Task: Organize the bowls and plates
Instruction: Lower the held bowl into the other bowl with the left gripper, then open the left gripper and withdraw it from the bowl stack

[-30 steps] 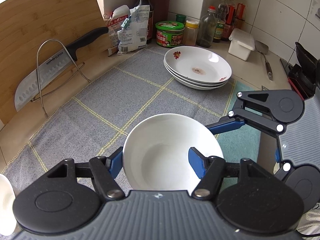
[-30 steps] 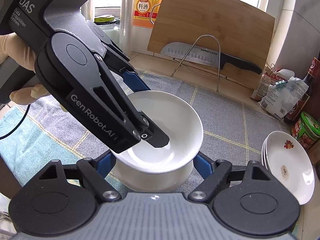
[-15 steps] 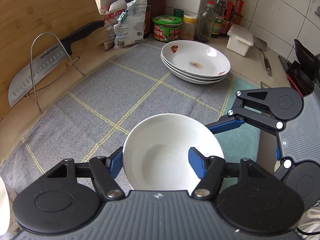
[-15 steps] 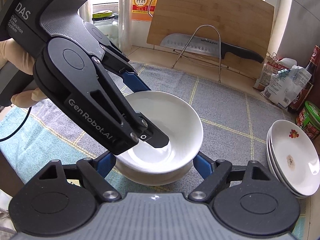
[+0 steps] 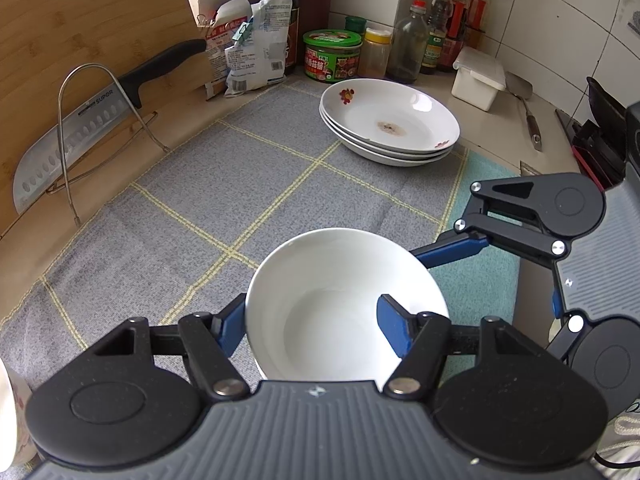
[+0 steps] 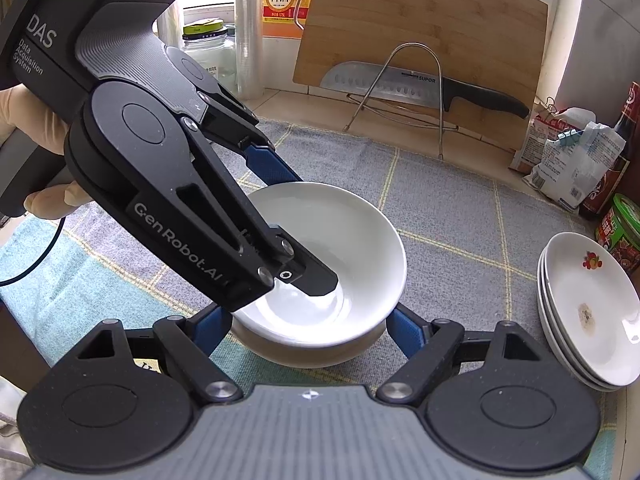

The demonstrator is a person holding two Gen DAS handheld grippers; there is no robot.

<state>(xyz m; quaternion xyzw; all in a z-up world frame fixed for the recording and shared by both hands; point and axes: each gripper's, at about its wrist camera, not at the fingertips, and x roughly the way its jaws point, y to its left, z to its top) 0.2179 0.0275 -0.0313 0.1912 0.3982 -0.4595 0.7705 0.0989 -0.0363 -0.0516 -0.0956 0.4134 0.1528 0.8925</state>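
Looks like the bowl-stacking step, on the grey mat [image 5: 240,184] over the counter [image 5: 40,240]. Plates [image 5: 400,120] already piled at the mat's far side, well apart from the work. Near the front edge, upper bowl [image 5: 320,280] resting inside lower bowl [image 6: 280,354], slightly tilted. Left tongs [image 5: 312,320] pinching the upper bowl's rim, one pad inside, one outside. Right tongs [image 6: 306,332] flanking the lower bowl, pads at its sides; cannot tell whether pressing. Next, probably: spread the left tongs and lift clear without dragging the bowl askew. Against a second ago: upper bowl a shade deeper in the lower; both tongs at unchanged widths.
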